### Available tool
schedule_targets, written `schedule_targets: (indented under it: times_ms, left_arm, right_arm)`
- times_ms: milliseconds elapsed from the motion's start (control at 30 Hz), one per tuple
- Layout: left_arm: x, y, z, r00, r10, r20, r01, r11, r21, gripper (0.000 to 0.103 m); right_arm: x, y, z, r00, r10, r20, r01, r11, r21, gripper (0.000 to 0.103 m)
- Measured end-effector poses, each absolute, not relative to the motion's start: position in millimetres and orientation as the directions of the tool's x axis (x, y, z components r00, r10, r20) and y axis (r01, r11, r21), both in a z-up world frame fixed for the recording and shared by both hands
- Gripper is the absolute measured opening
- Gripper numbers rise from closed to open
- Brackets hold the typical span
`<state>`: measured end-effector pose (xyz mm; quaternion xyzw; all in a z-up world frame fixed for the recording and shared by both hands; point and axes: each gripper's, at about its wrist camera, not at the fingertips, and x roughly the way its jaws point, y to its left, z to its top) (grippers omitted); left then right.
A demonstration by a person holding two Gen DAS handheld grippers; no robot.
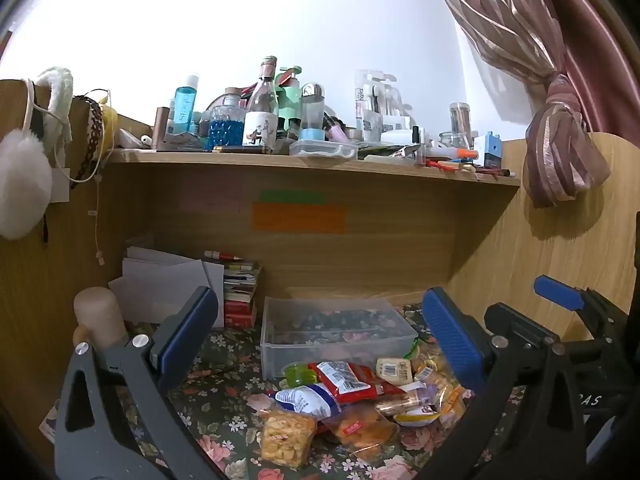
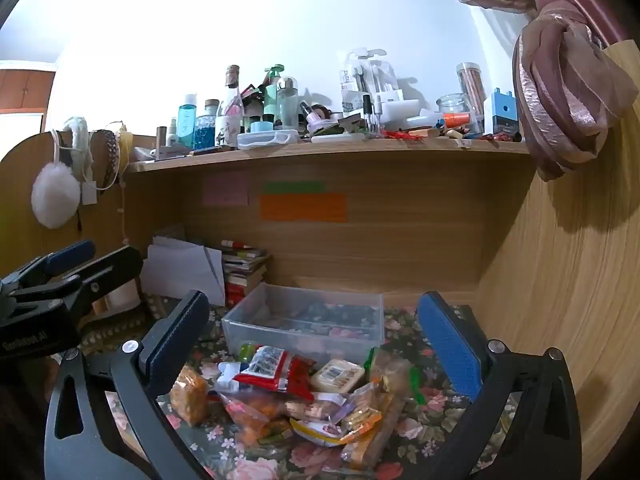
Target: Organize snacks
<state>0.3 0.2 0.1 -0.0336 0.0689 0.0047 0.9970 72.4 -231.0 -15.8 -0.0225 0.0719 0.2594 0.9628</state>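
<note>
Two grippers are held over a floral-clothed desk, both with jaws spread fully apart and nothing between them: the left gripper [image 1: 320,344] and the right gripper [image 2: 316,344]. Neither touches anything.

A heap of snacks [image 1: 356,404] lies on the cloth [image 1: 216,412], just in front of a clear bin [image 1: 336,334], which appears empty; the floral pattern is seen through its floor. The bin is judged to be the place for the snacks, and no packet is in it yet, so the task is reckoned to be at its start.

For the first pick, a packet on top of the heap is best chosen, such as the red packet [image 1: 348,380], since it overlaps others and can be lifted without dragging them. The pads should be closed across the narrow width, not along the length, and gently, as the contents seem brittle. A packet at the edge, like the bag of yellow crackers [image 1: 282,440], is best left to the left gripper, which is nearer to it.

In the left wrist view, the red packet's long axis is seen running from upper left to lower right, lying flat. The bin's long axis runs left to right, parallel to the back panel, with its open top facing up.
</note>
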Motion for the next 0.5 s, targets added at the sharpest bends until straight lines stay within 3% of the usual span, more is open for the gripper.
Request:
schedule_targets:
  times_ms: [500]
  left_arm:
    - [5.4, -1.3, -7.2, 0.991, -0.008, -0.137, -0.001, 0.998, -0.061, 0.103]
  right_arm:
    - [73.6, -229.6, -12.1, 0.855, 0.496, -0.149, -0.502, 0.865, 0.002, 0.103]
